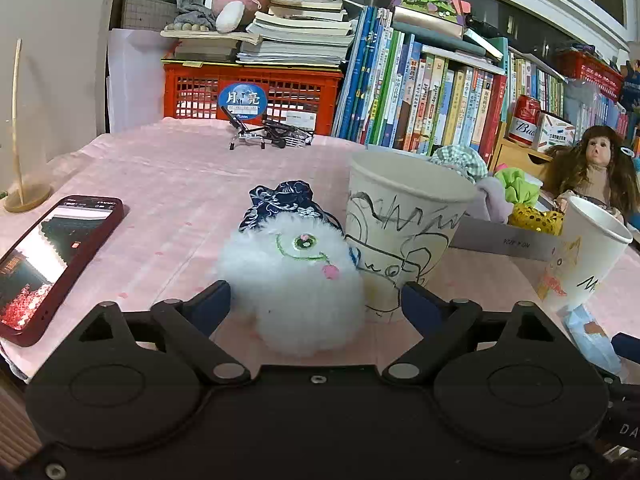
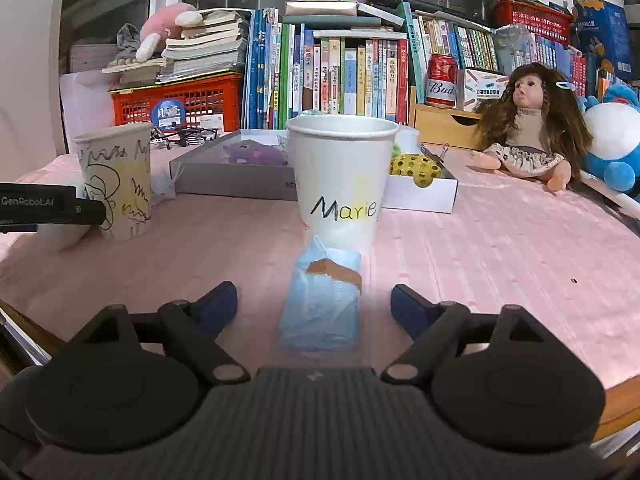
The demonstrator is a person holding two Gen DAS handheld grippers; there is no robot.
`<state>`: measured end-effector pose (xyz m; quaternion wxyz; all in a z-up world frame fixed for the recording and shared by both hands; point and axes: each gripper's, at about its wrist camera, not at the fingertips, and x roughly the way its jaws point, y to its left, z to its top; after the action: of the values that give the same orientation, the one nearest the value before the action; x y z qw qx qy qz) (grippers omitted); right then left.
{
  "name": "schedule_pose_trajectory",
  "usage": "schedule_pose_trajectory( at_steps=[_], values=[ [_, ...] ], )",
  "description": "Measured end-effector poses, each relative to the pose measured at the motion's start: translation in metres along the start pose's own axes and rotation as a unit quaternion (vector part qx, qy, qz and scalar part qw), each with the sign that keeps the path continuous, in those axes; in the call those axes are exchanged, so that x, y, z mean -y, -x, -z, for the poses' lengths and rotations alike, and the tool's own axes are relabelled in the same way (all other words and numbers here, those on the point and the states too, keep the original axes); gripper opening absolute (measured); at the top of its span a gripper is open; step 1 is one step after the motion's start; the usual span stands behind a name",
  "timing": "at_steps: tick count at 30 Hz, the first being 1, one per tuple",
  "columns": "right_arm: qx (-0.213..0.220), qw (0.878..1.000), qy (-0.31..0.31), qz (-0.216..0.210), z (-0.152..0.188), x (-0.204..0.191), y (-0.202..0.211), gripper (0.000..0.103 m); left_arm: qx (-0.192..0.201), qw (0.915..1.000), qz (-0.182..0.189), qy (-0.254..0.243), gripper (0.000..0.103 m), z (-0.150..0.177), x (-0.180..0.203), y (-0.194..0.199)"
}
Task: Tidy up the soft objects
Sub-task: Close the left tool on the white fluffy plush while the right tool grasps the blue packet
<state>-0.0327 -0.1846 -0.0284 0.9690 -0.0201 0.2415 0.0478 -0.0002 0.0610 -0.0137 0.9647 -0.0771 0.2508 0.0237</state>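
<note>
A pink-clothed table fills both wrist views. The left gripper has its jaws apart around a white pompom, which sits on the cloth between the fingers; the left finger looks to be just at the fluff, the right one stands clear. A scribbled cup stands touching the pompom at its 3 o'clock, and a blue pouch lies behind it at 12 o'clock.

The right gripper also has its jaws apart, with a blue packet lying between them, untouched. The "Marie" cup stands just beyond the packet at 12 o'clock.

Likely risks: the left gripper's right finger could catch the scribbled cup and tip it when closing. The fluff may compress and slip out. Pushing the right gripper forward could knock the "Marie" cup over.
</note>
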Motion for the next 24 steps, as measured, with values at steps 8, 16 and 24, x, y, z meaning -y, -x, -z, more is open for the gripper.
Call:
schedule_pose_trajectory(
  at_steps=[8,16,24],
  values=[
    [0.004,1.0,0.006,-0.005,0.002,-0.002,-0.001,0.082,0.003,0.9999,-0.013,-0.002,0.065,0.002,-0.006,0.004],
    [0.006,1.0,0.011,-0.012,0.002,-0.006,-0.002,0.077,0.004,0.9996,-0.024,-0.016,0.062,0.004,-0.005,0.004],
    [0.009,1.0,0.017,-0.024,0.002,-0.011,0.001,0.056,0.017,0.9996,-0.018,-0.01,0.039,0.001,-0.006,0.012]
  ],
)
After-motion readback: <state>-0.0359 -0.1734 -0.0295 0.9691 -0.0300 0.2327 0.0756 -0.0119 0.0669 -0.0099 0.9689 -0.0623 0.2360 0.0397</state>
